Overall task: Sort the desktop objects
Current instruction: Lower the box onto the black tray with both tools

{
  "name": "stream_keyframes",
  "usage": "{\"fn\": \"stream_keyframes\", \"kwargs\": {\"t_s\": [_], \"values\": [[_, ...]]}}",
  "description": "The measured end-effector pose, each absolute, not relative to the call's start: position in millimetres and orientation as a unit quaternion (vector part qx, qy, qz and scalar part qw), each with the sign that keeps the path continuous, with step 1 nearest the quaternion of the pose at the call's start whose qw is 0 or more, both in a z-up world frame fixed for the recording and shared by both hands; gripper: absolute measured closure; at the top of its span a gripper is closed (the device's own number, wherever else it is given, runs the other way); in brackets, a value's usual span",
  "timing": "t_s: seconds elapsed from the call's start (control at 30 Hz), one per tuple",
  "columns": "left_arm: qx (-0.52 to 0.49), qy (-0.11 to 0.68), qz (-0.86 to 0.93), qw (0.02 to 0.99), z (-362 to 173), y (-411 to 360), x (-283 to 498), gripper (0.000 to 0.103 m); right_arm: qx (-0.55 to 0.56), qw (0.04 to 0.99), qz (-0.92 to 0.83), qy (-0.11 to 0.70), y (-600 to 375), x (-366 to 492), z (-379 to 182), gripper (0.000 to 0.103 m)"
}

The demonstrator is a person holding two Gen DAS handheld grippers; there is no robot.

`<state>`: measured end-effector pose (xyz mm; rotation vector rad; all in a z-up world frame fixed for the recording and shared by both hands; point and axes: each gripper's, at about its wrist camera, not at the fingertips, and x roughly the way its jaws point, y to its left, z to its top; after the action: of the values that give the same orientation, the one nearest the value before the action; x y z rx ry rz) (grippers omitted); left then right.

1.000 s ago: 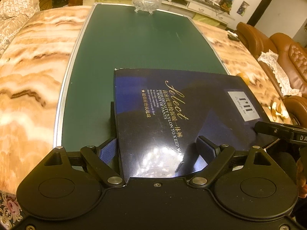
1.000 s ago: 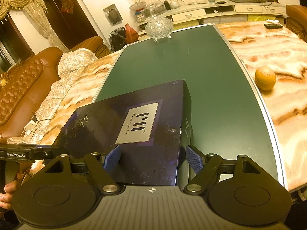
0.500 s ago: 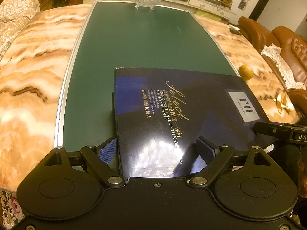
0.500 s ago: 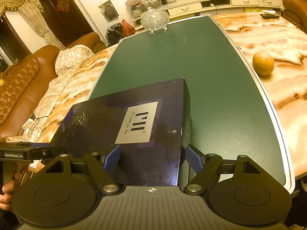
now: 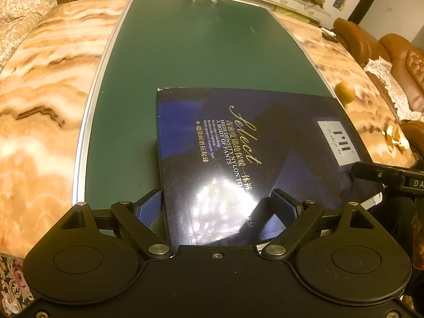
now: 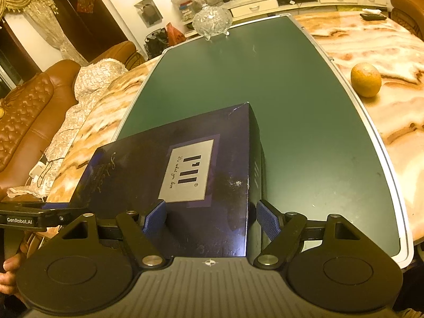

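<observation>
Box (image 5: pixel 251 153) | dark blue, glossy (gold "Select" lettering); left gripper (image 5: pixel 217 206) and right gripper (image 6: pixel 210 218) each grasp it

Glossy dark cardboard box (image 5: pixel 238 156) on a matt green mat (image 5: pixel 201 50) with a metal rim, over a polished marble surface (image 5: pixel 50 100); cut-glass bowl (image 6: pixel 212 22).

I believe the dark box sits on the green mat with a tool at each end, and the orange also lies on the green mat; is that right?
Not quite: in the right wrist view the orange lies on the marble tabletop, off the green mat. The dark box and the tools are as you describe.
</observation>
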<state>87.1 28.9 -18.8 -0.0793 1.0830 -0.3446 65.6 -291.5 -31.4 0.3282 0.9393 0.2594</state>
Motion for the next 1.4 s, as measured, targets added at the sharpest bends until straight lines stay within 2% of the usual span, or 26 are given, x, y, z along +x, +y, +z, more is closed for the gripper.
{"fn": "stream_keyframes", "kwargs": {"t_s": [0.63,0.97,1.17,1.4], "values": [[-0.064,0.52,-0.169,0.835,-30,38,93,0.014,0.169,0.869,0.106,0.452,-294,63,-41,0.024],[-0.006,0.483,-0.12,0.868,-14,21,71,0.01,0.077,0.906,0.069,0.41,-261,33,-11,0.02],[0.047,0.464,-0.106,0.878,-8,-5,54,0.008,0.038,0.908,0.048,0.415,-239,20,-15,0.02],[0.052,0.475,-0.113,0.871,-19,-14,54,0.007,0.015,0.902,0.033,0.431,-229,16,-28,0.02]]}}
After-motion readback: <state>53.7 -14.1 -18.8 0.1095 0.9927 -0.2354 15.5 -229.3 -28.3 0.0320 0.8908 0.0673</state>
